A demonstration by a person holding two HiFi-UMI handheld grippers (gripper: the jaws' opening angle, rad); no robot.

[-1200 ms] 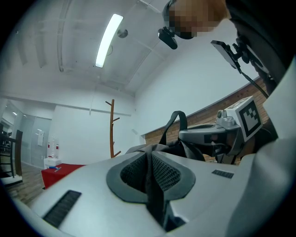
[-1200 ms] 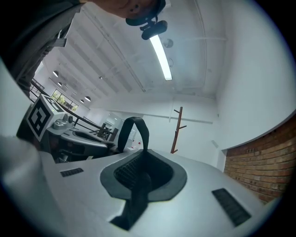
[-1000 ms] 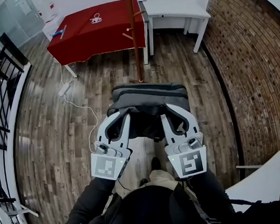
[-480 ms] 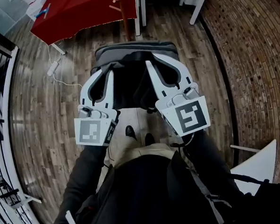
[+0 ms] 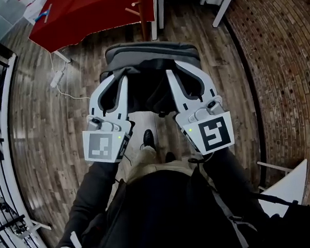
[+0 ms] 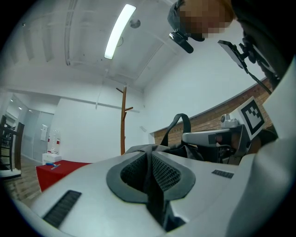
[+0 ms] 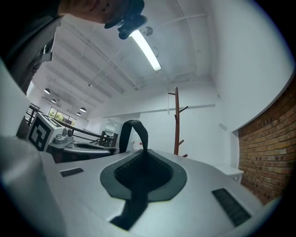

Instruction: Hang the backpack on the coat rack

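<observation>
My left hand-held gripper is nearly closed, its pads pinching a dark webbing strap that runs down between them. My right hand-held gripper is clamped tight on a black looped strap, which arches up just ahead of its jaws. Both straps belong to the backpack, a grey and black bag that hangs off the floor from the two jaws, straight in front of me, with its top edge facing away. The two grippers sit side by side at about the same height, both pointing roughly level, with the bag's dark opening between them.

Past the backpack stands the wooden coat rack, upright, near but apart from the bag. Its pole rises between a red table on the left and a white table on the right. A white cable trails over the wooden floor to my left, and a brick wall curves along my right.
</observation>
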